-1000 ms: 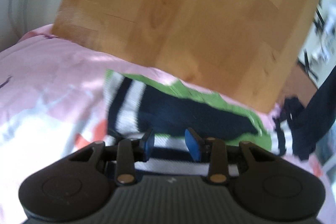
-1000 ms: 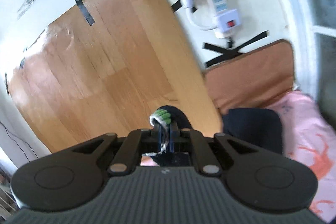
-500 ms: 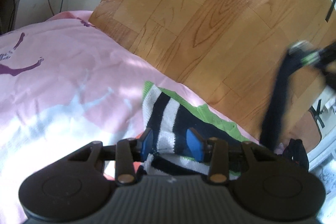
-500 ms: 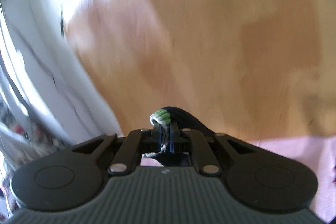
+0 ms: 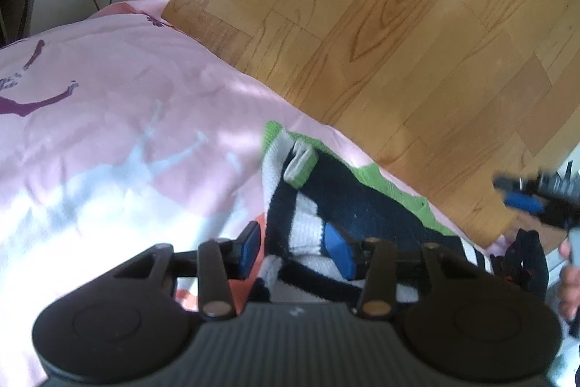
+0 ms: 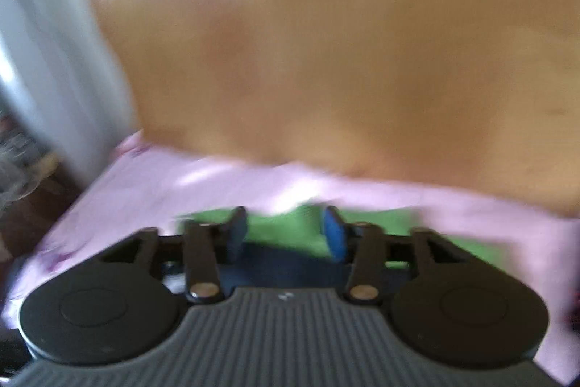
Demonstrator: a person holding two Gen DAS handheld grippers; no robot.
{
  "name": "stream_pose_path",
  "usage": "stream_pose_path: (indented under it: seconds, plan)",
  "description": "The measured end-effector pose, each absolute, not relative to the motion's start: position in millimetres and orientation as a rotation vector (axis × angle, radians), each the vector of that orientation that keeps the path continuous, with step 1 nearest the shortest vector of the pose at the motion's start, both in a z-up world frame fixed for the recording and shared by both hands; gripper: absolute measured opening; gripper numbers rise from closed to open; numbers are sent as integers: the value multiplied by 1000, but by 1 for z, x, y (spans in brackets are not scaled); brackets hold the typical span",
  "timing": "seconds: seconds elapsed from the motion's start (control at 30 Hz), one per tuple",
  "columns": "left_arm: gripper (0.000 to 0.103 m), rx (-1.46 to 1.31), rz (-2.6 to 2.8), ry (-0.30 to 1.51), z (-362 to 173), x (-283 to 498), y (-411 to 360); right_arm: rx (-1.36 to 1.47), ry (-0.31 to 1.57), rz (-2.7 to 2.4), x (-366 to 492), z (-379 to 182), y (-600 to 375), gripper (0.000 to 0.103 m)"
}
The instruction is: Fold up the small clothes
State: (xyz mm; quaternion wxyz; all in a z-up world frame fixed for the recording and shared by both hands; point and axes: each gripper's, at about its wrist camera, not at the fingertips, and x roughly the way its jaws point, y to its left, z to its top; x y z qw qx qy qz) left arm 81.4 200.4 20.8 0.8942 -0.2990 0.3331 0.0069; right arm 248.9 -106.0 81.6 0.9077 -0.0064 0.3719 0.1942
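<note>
- sock lies on the pink sheet, lower centre of the left wrist view, navy/white stripes with green trim; a folded-over end sits at its upper left.
- sock's long axis runs from upper left to lower right in that view, roughly along the wood board edge.
- left gripper sits at the sock's near left end; fabric lies between the blue pads. jaws partly open and have just been opening a little; left pad stands clear of the cloth, so a loose straddle, not a pinch.
- right gripper in its own view is blurred, jaws apart with nothing pinched, green and navy cloth just under and ahead of the tips. it also shows at the right edge of the left view, apart from the sock's far end.
- judgement: left gripper is nearer; the next fold turns on that near end going along the long axis.
- versus a second ago: right gripper was clamped on a hanging sock end held up against the board; now its jaws have just been opening and the end is laid over the rest.
- left gripper view is rolled and a bit closer.
- dark cloth lower right, a hand at the edge.
</note>
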Motion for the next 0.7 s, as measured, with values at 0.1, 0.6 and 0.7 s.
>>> stream_pose_path:
  seconds: [0.1,0.6,0.7]
  plan:
    - [41,-590,29,697,19,84,196,-83,780,236,247,52,-152,60]
    - [43,-373,42,642,27,91,162,-53,782,290,222,22,-216,24]
    - [43,-266,-24,659,39,109,136,-56,787,285,248,25,-216,24]
